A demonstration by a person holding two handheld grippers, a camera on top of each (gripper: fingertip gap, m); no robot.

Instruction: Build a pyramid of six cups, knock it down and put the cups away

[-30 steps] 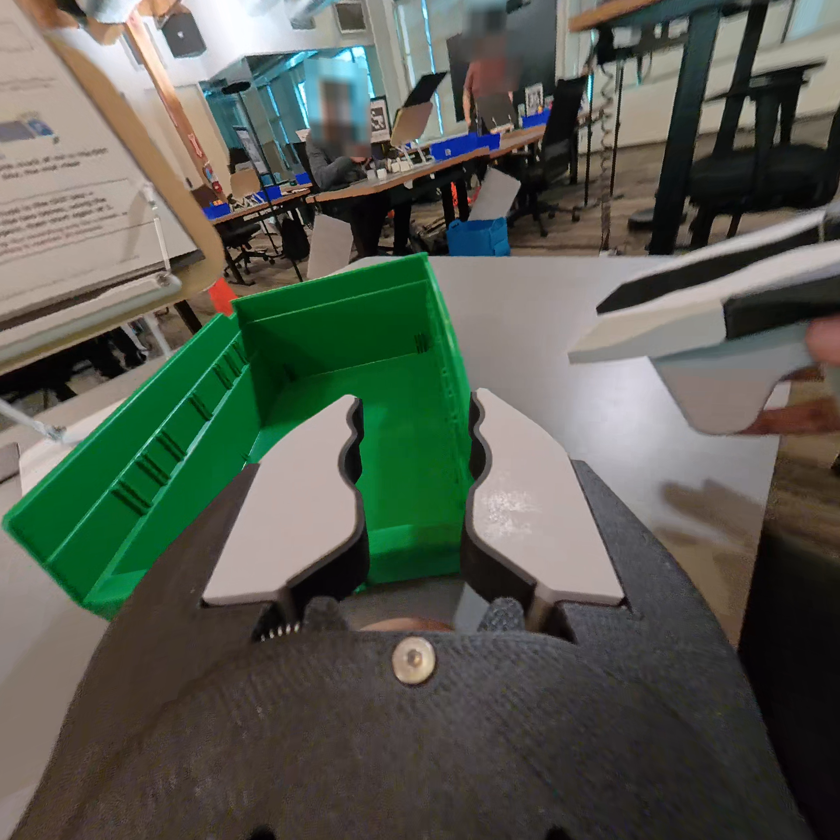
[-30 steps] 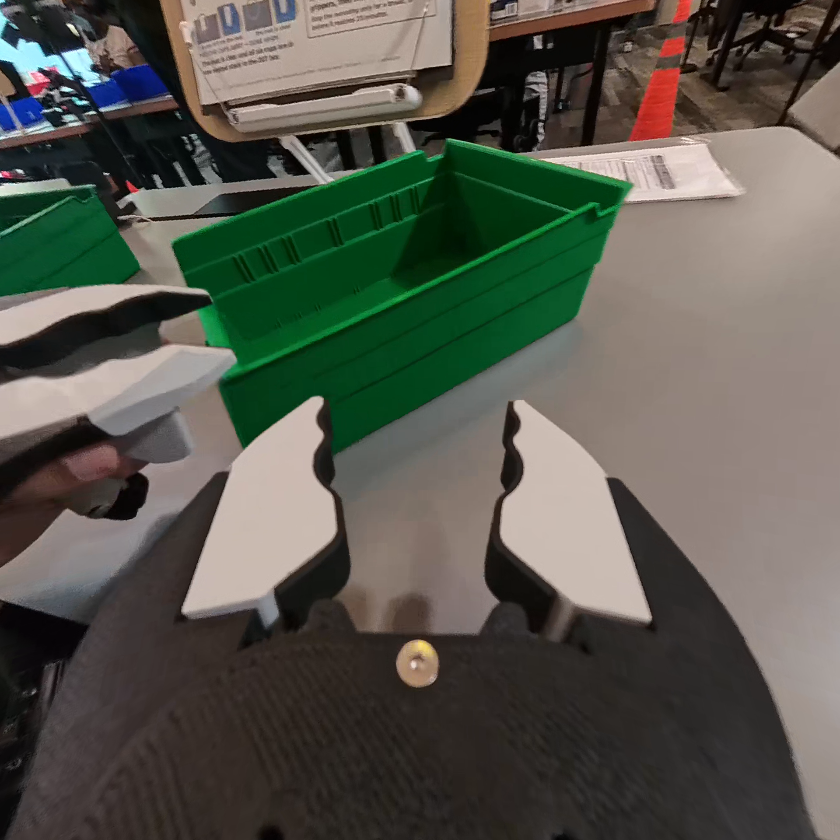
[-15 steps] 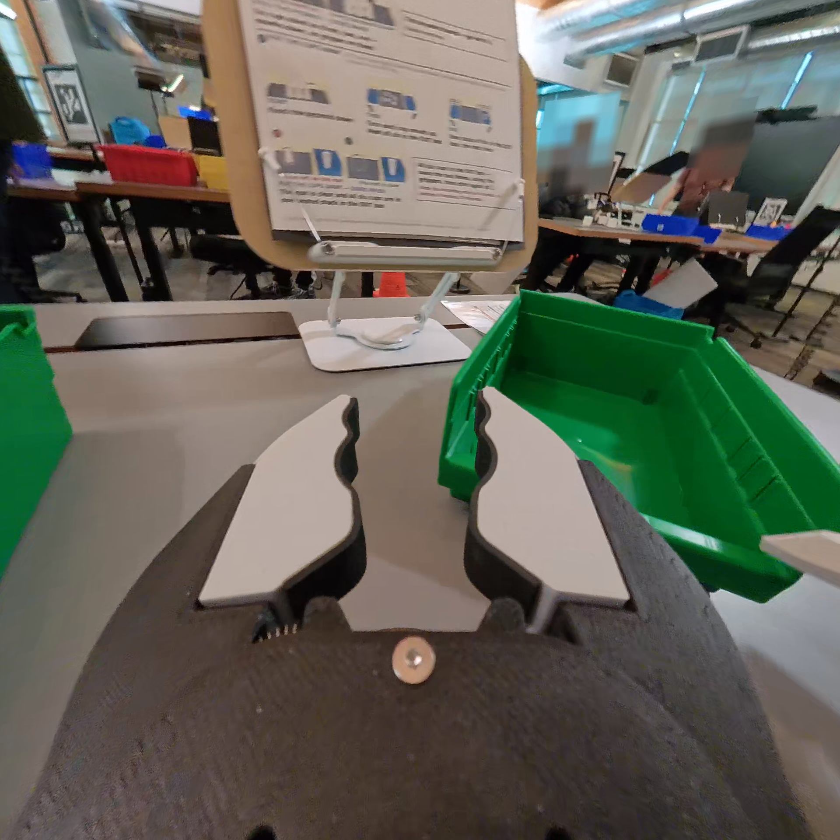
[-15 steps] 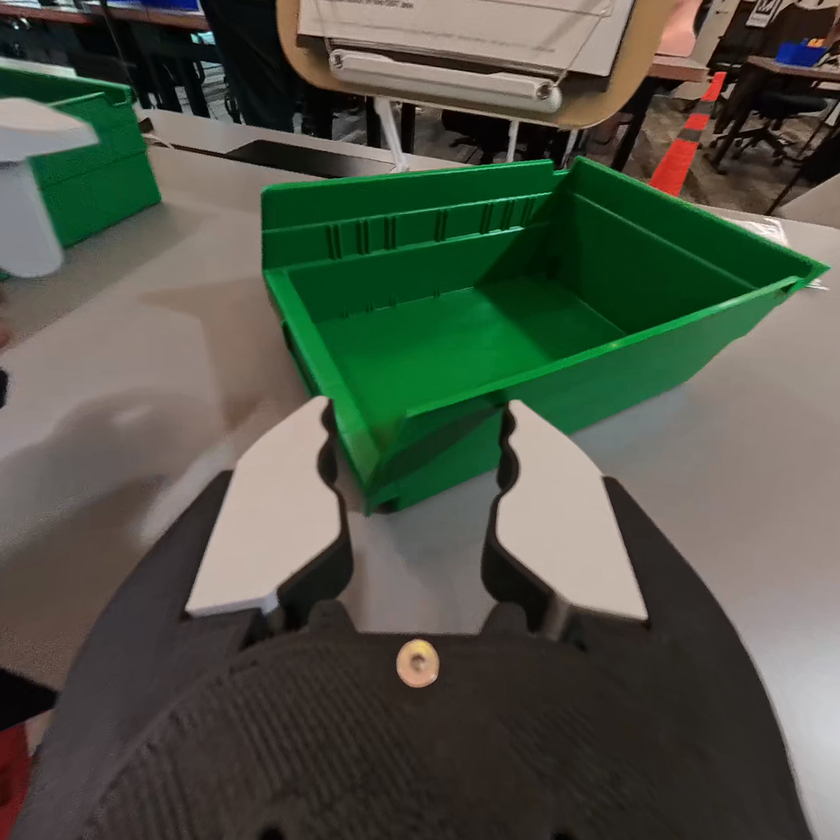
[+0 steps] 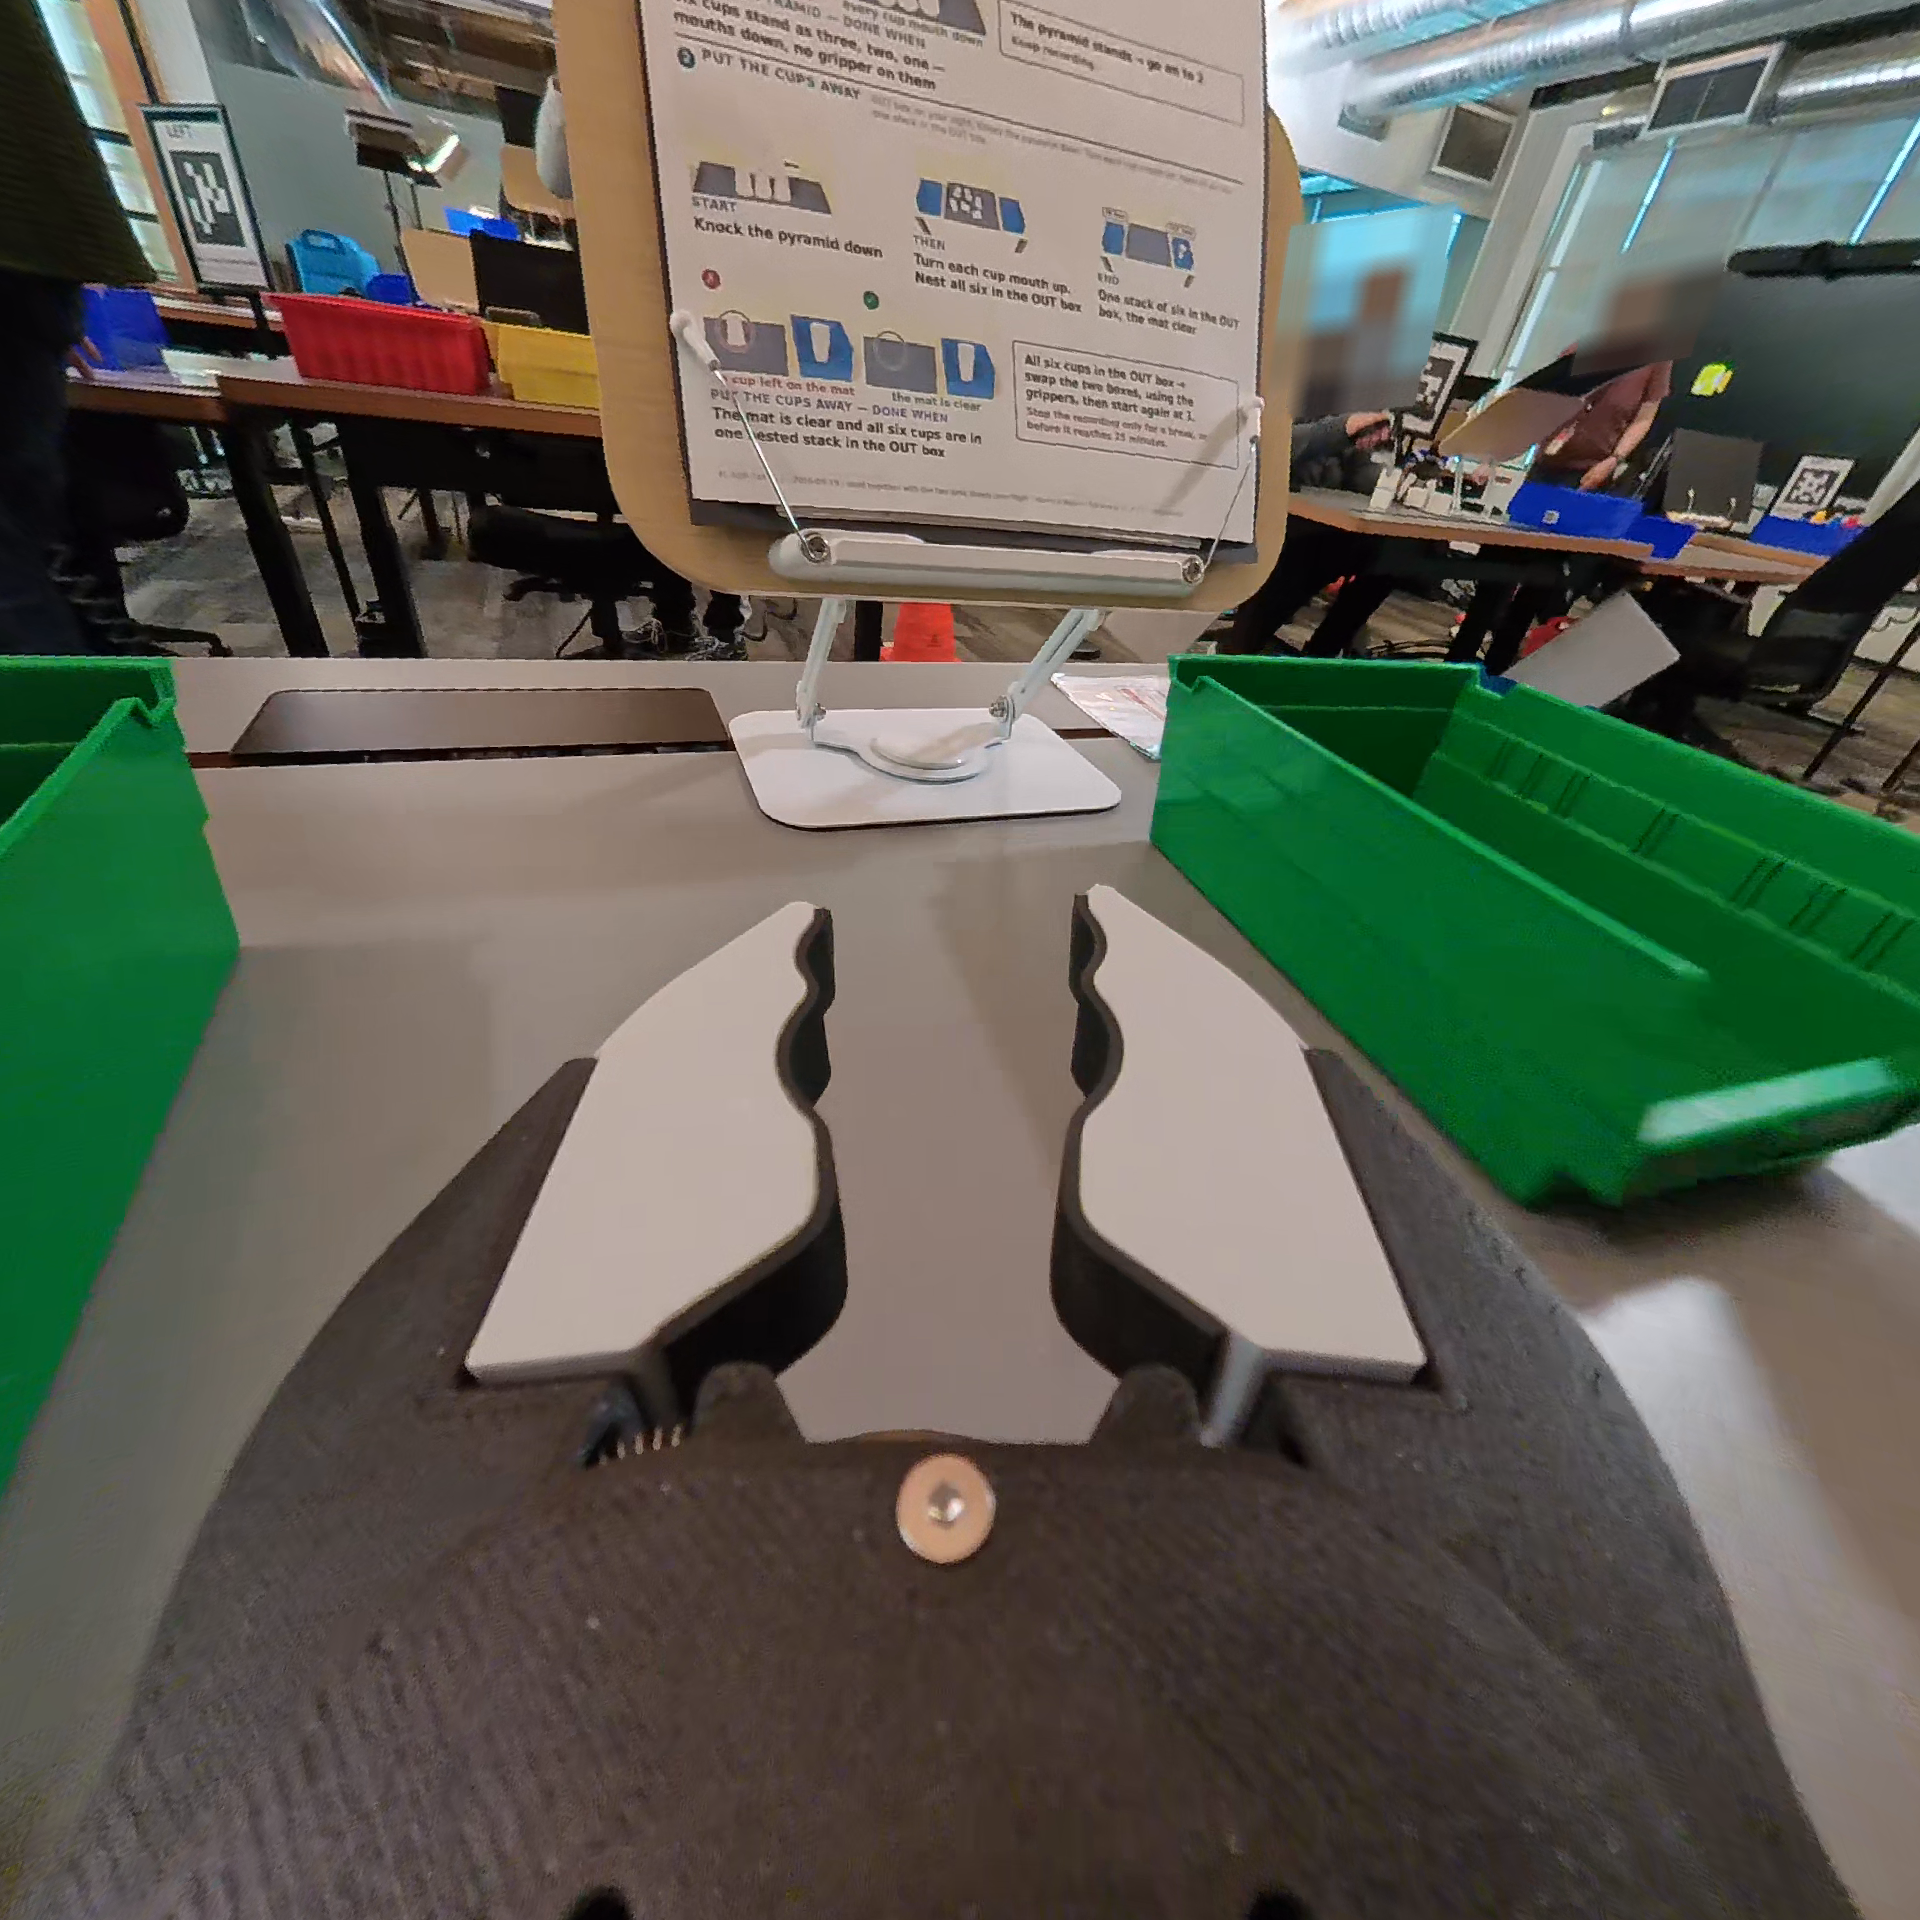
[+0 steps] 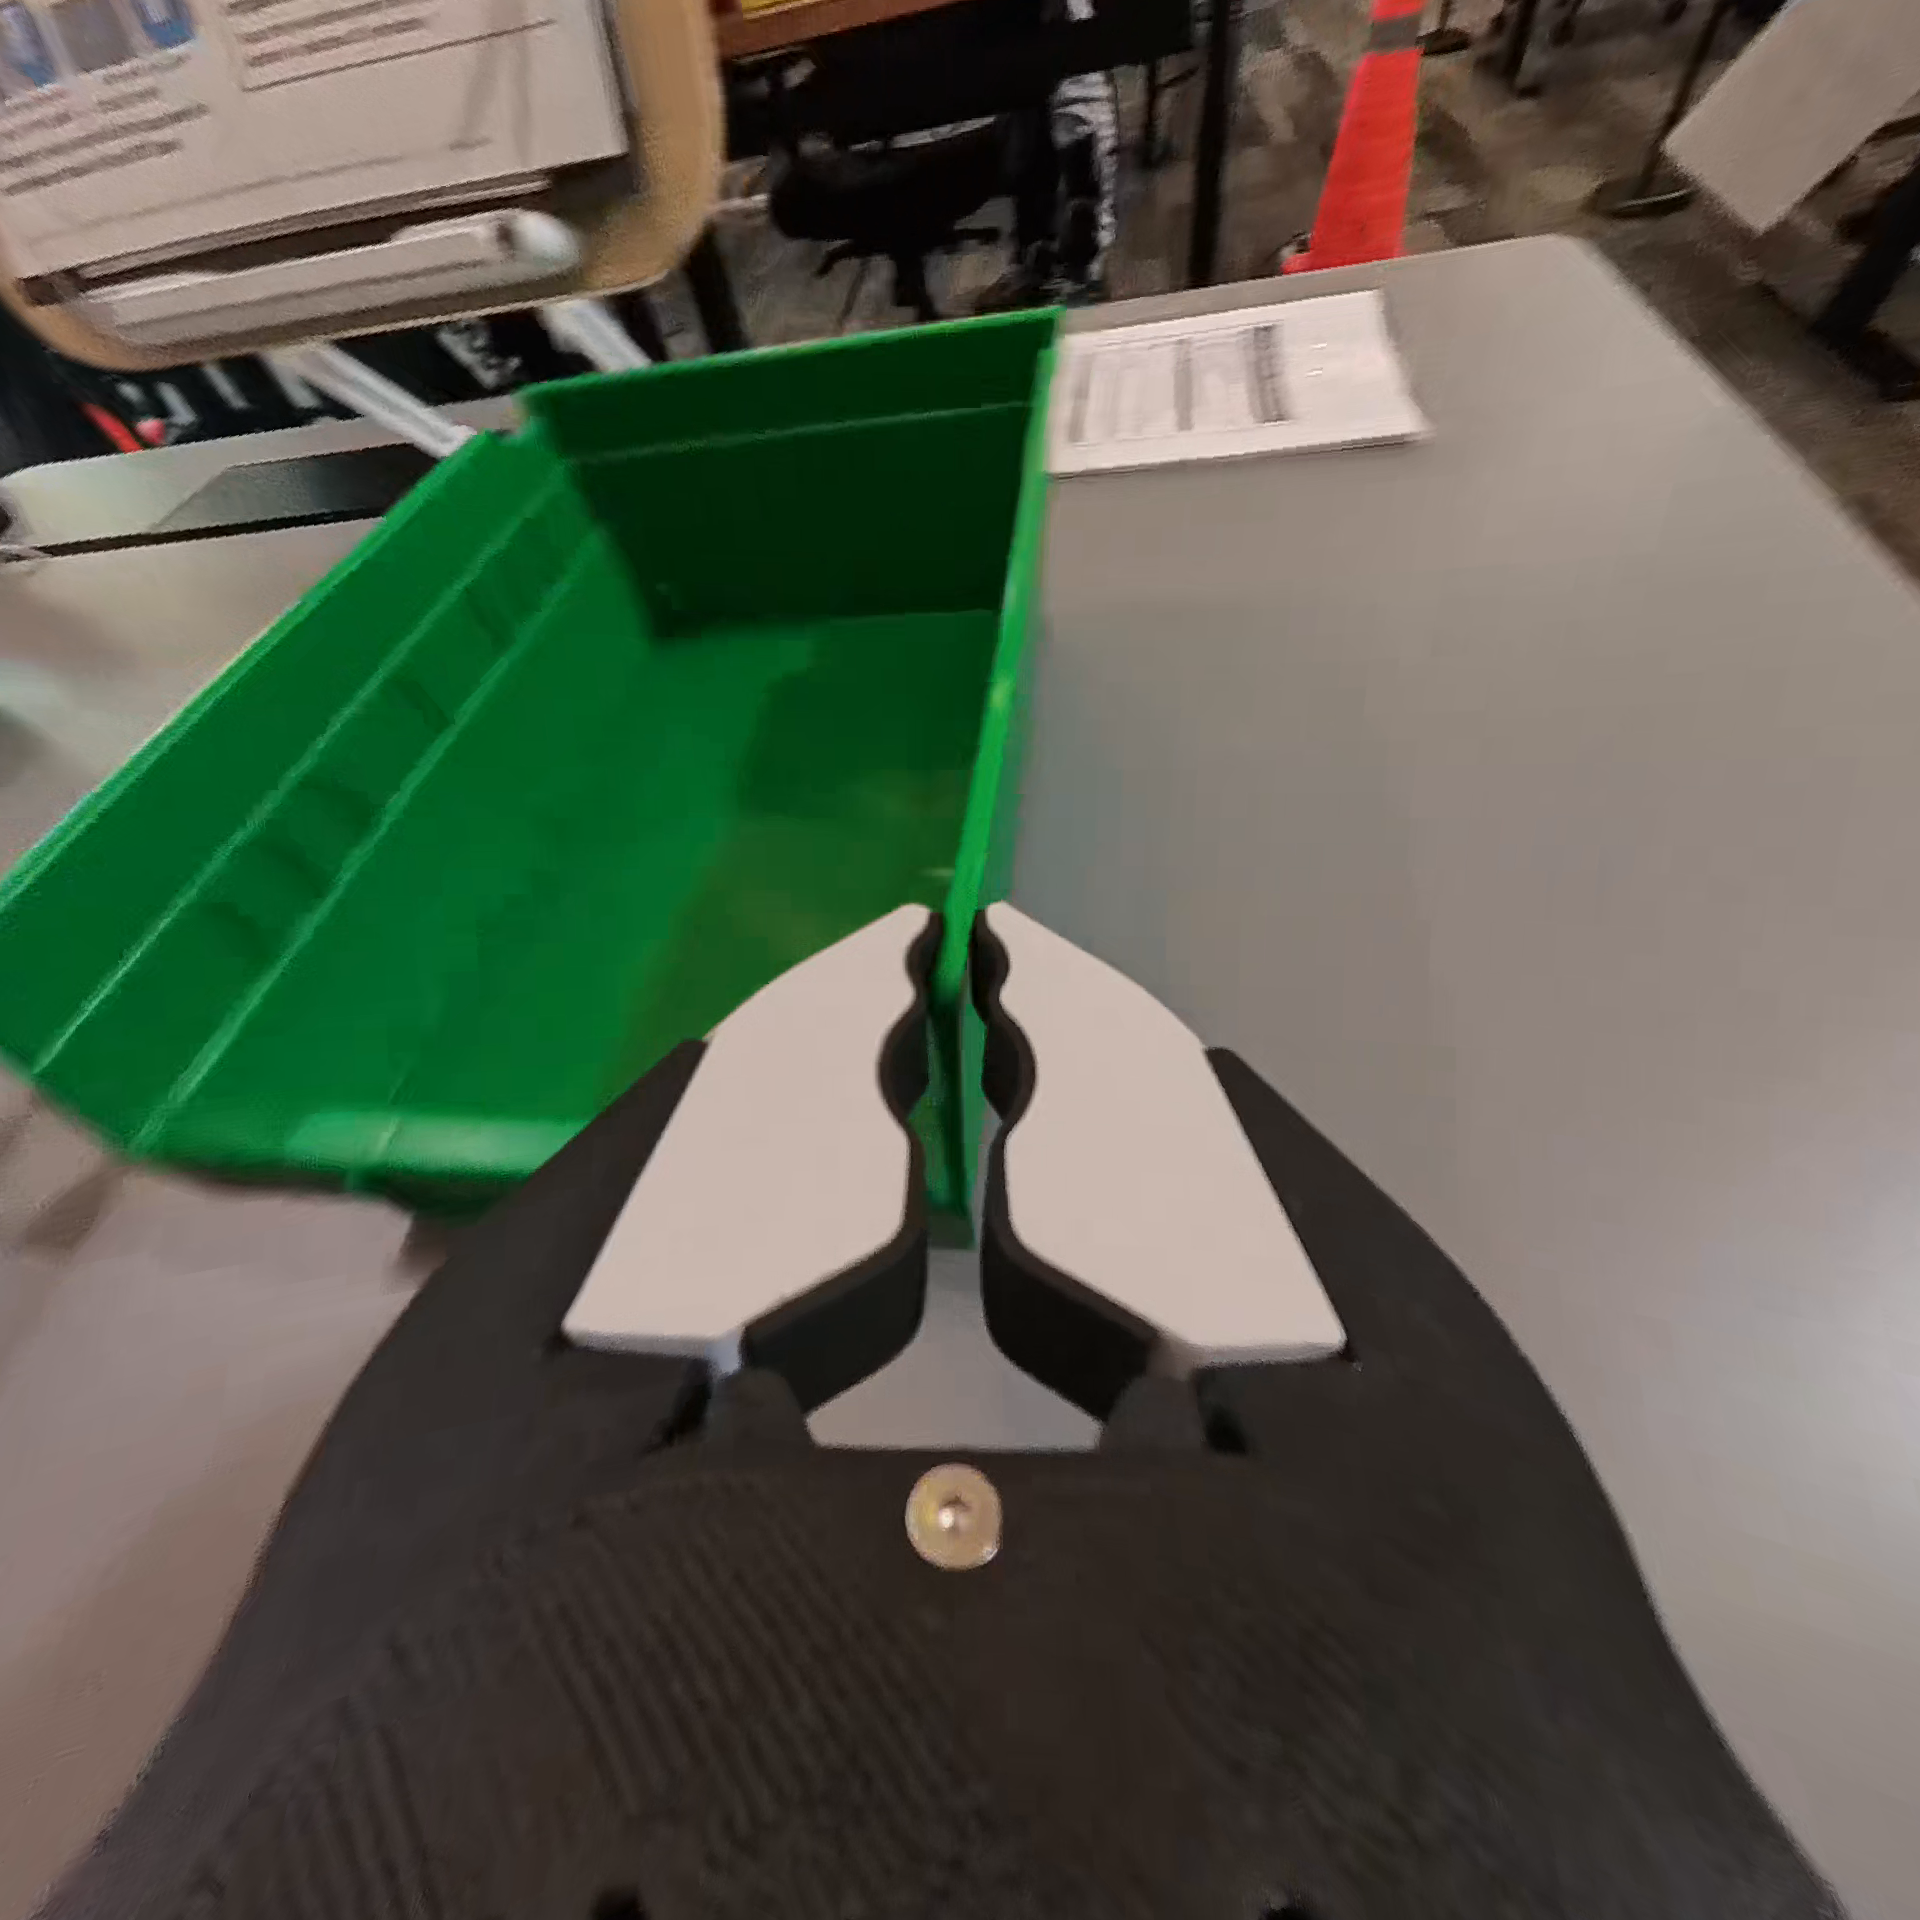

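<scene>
Table: a wide grey tabletop is carrying everything.
Right bin: an empty, long green plastic bin is sitting on the table beside a printed sheet.
Left bin: a second green plastic bin is showing at the left edge.
Stand: a tan board on a white stand is propping a page upright, likely for reading.
Right gripper: is pinching the bin's near side wall, probably to shift it.
Left gripper: is hovering spread over bare table, holding nothing.
</scene>
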